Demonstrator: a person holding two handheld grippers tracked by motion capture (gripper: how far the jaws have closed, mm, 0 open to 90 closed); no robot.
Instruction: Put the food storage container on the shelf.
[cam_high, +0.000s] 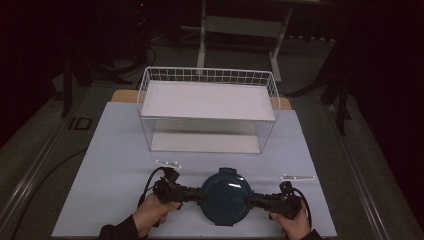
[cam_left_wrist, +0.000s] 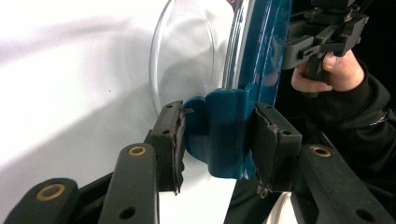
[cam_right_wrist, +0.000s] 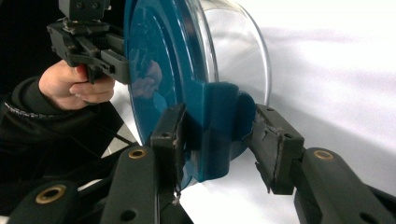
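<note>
On the pale blue table mat (cam_high: 115, 150) there is one round clear glass container with a dark teal clip-on lid (cam_high: 225, 196). One white wire shelf basket (cam_high: 207, 107) stands behind it, with two white shelf boards. Two small white strips (cam_high: 168, 163) lie on the mat, one at each side. Two black hand-held grippers are present, the left gripper (cam_high: 200, 194) and the right gripper (cam_high: 250, 200), each in one hand, so two hands.
</note>
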